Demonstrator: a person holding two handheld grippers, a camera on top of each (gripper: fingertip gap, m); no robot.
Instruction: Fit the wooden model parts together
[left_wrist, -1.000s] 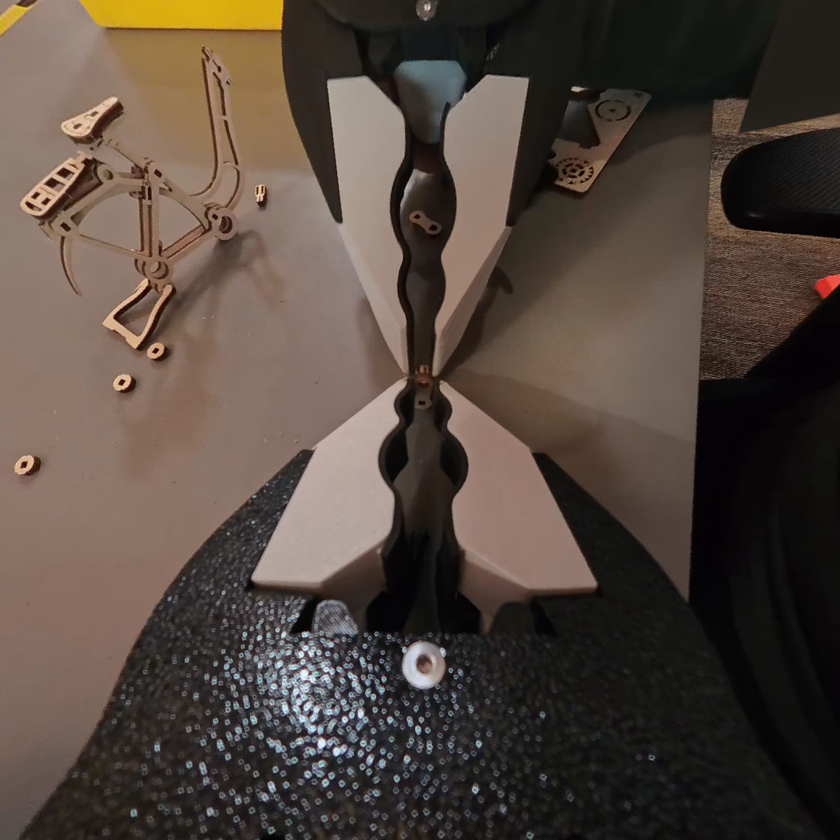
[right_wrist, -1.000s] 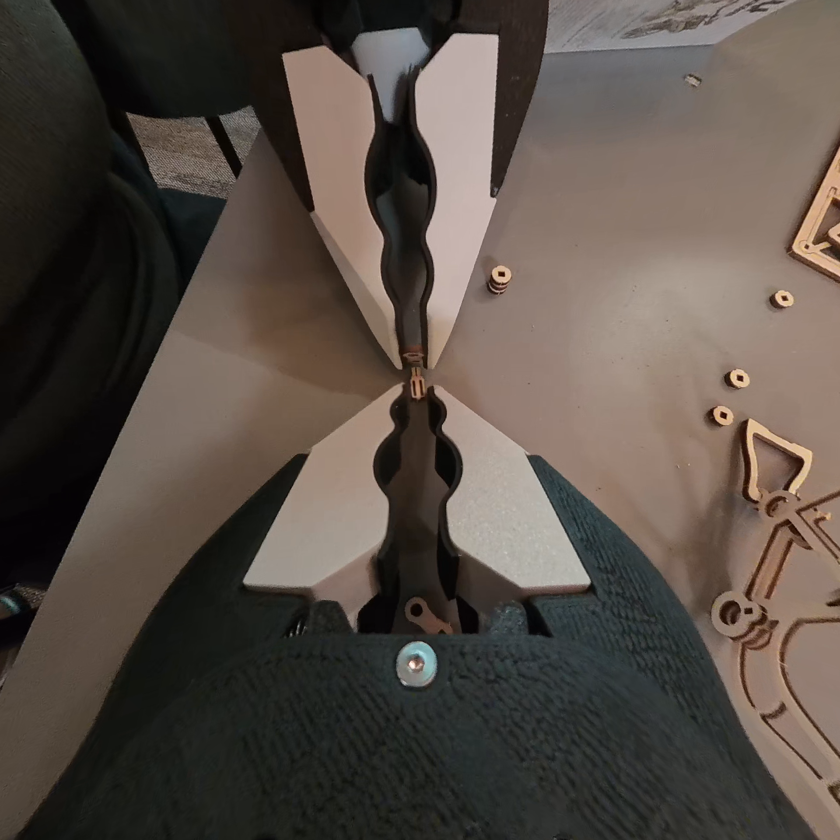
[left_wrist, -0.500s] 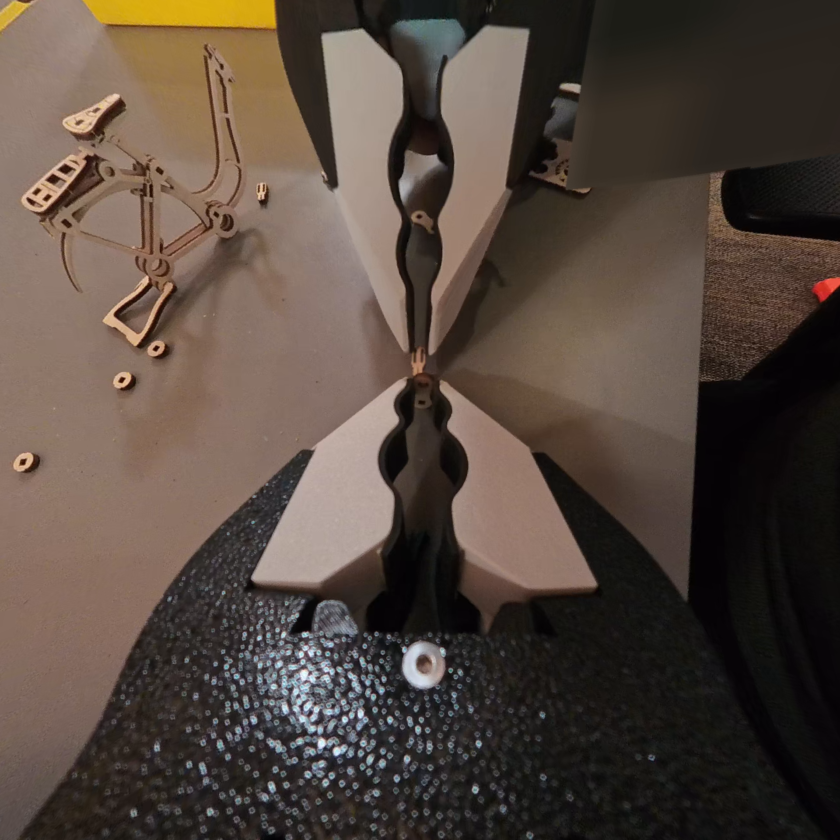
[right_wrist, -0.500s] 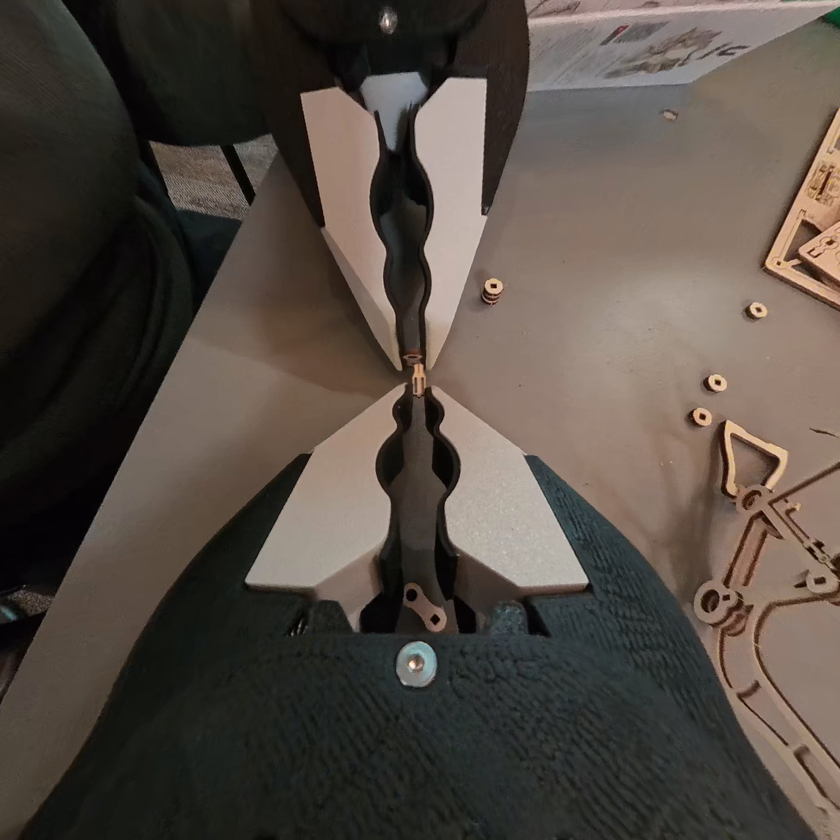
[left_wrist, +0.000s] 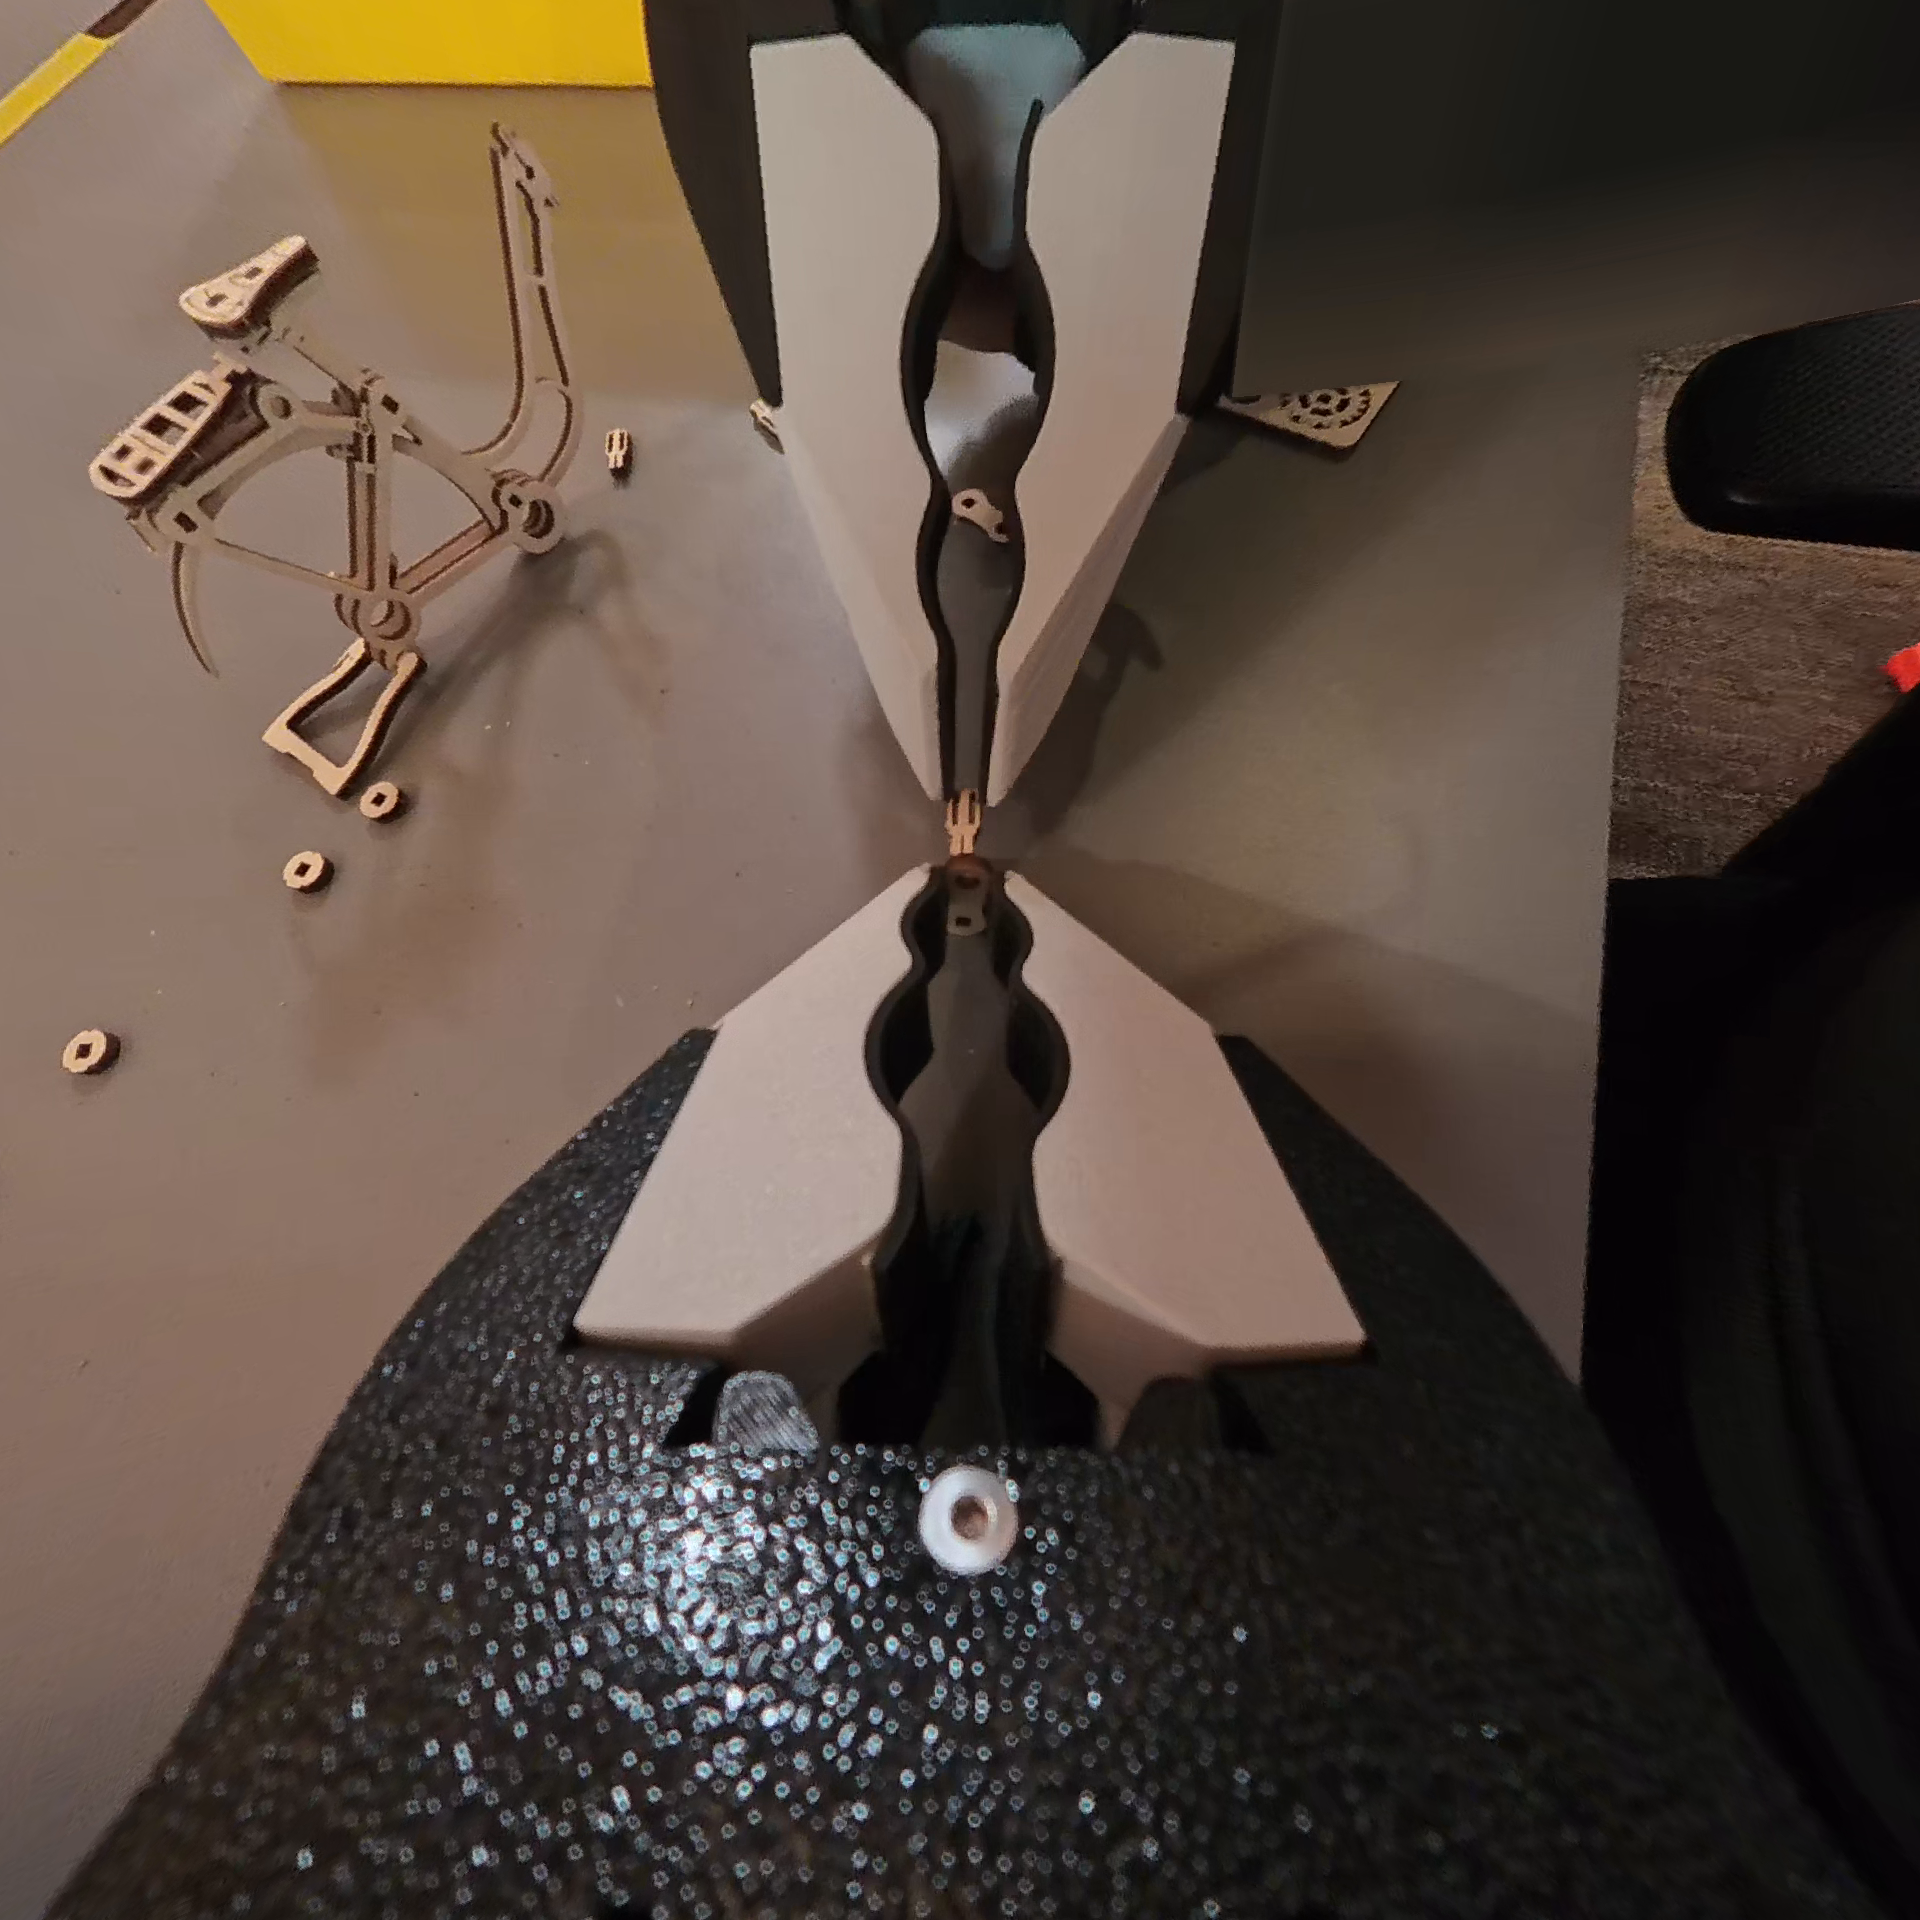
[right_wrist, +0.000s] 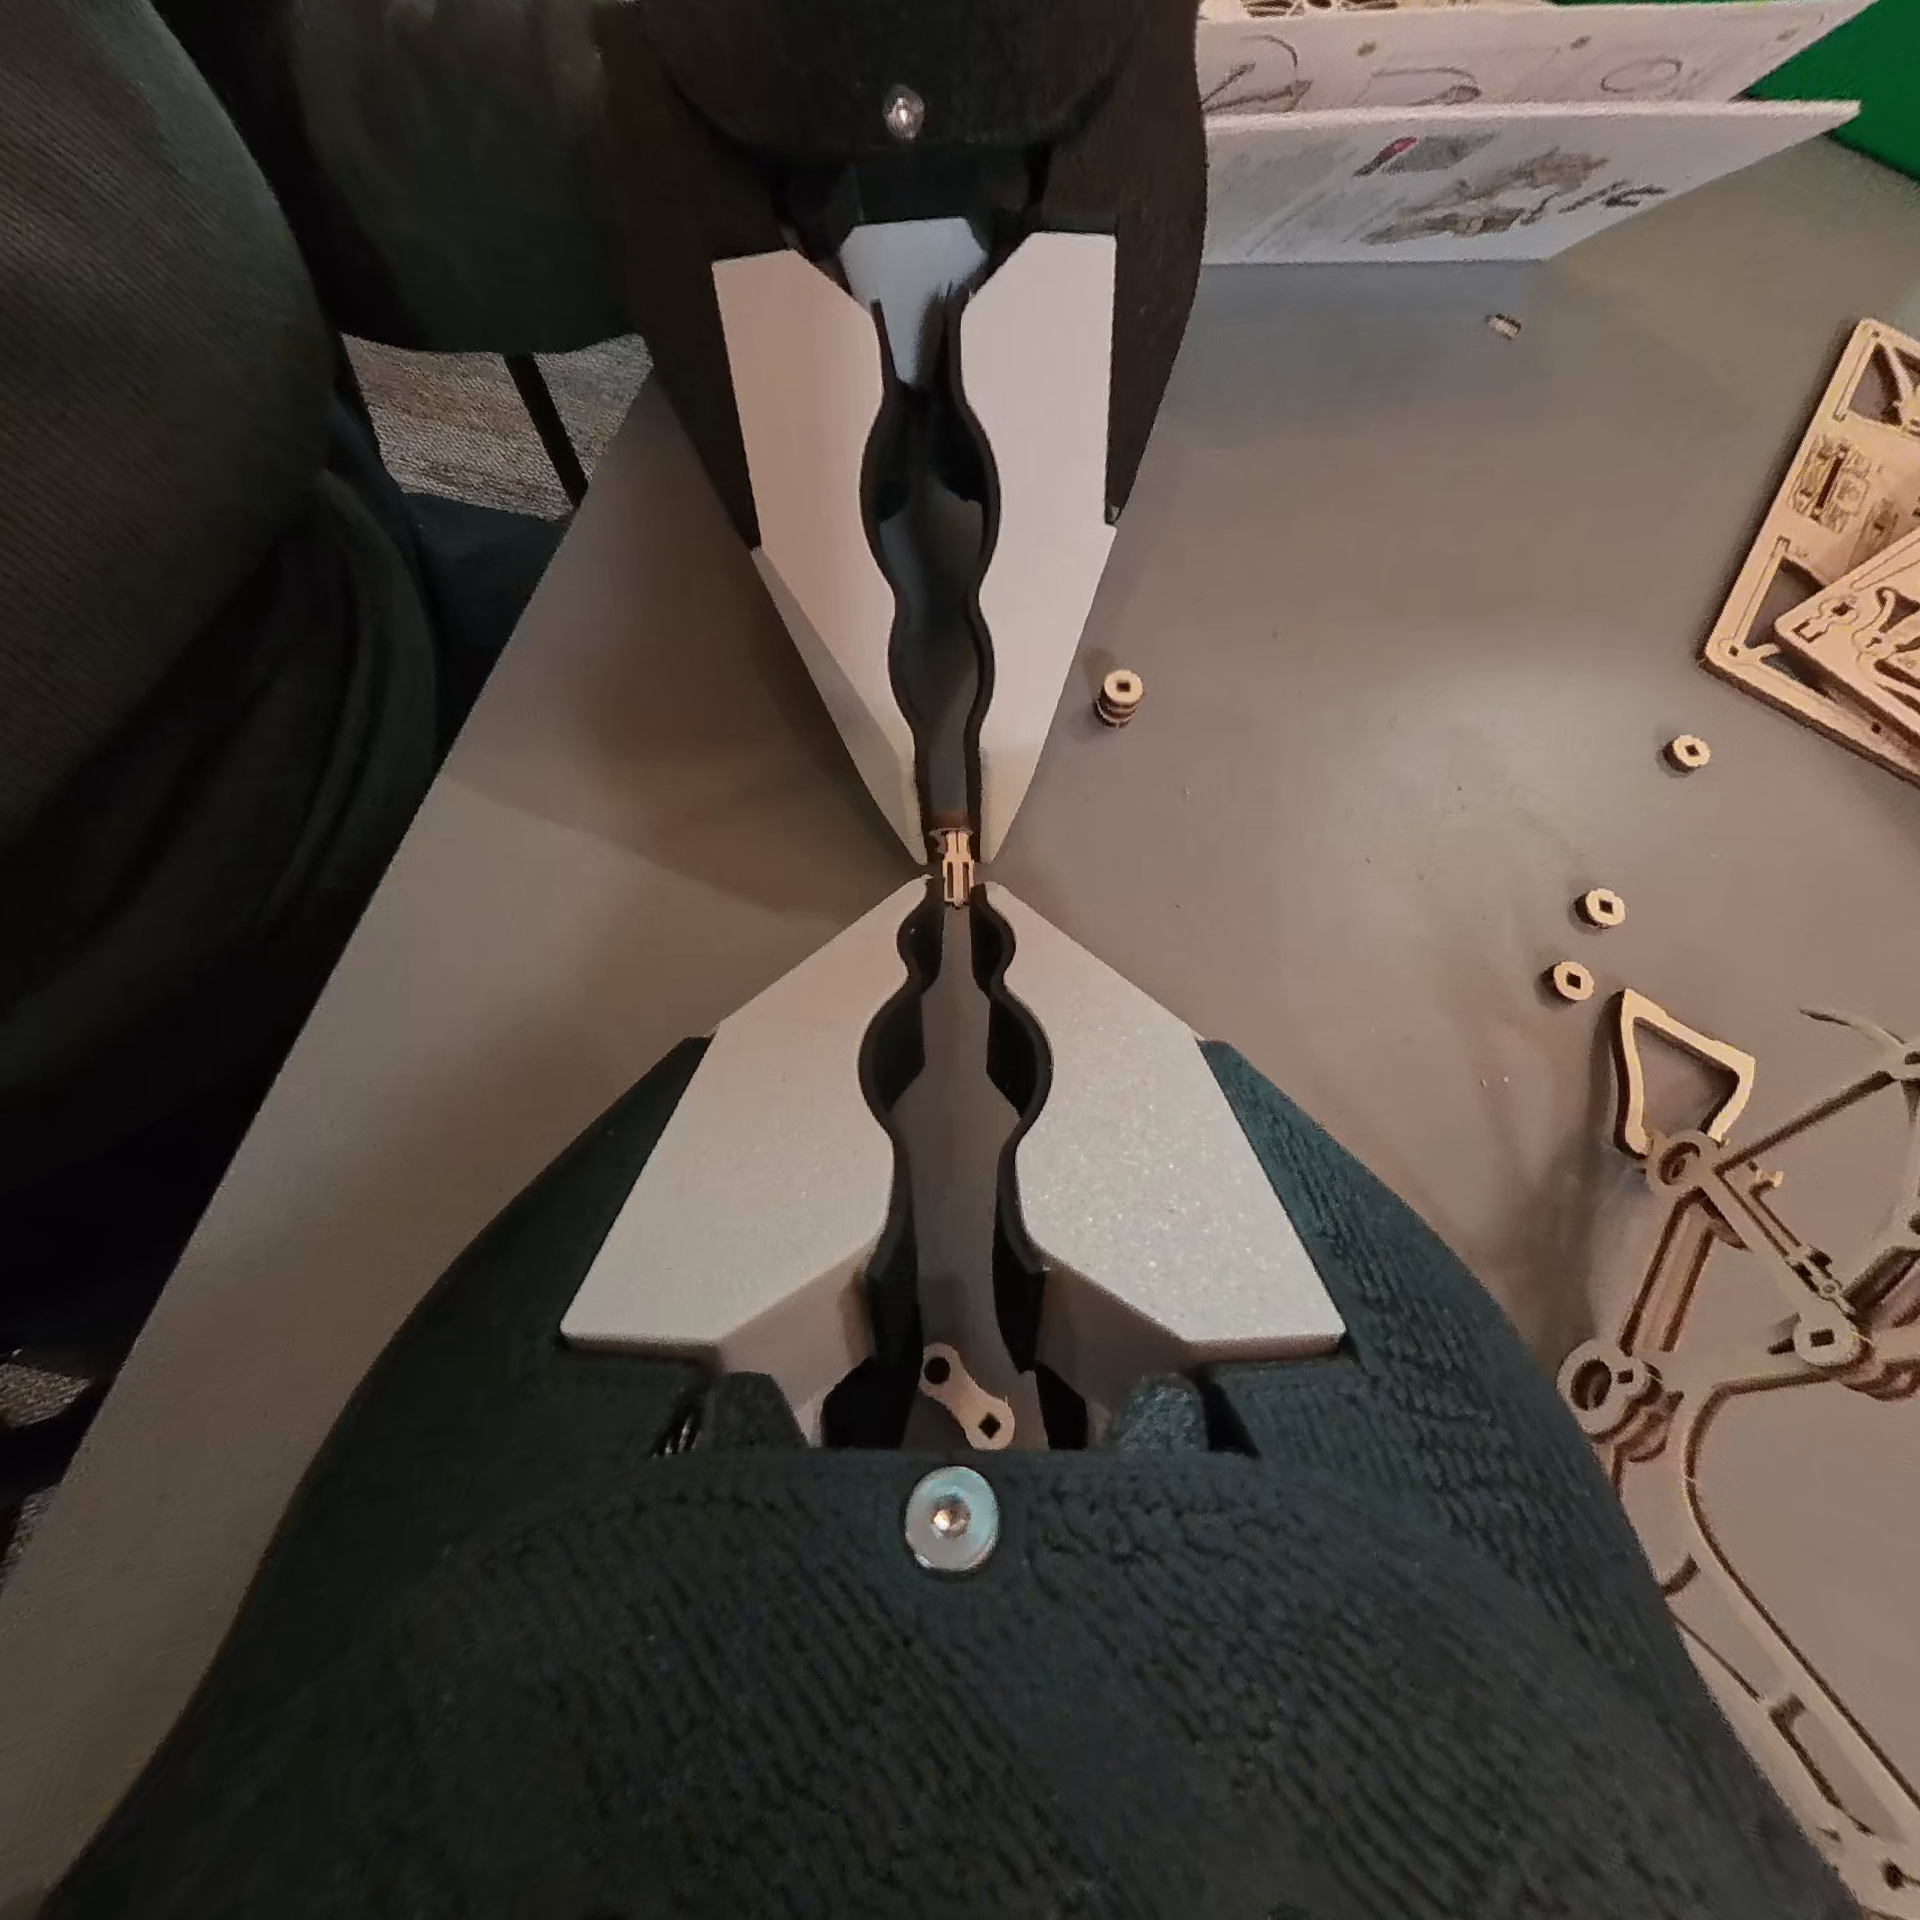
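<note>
L gripper (left_wrist: 964, 871) tips clamped on small link piece (left_wrist: 966, 896). Just beyond, touching it tip-to-tip, wooden pin (left_wrist: 964, 817) pinched in R gripper (right_wrist: 954, 891), jaws together on it, above grey table (left_wrist: 520, 935). Farther left of pin: loose washers (left_wrist: 308, 871), then half-built wooden frame (left_wrist: 343, 468). Second link (left_wrist: 982, 509) lies on table beyond pin.

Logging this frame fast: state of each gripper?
Left gripper: shut on small wooden link.
Right gripper: shut on small wooden pin.
</note>
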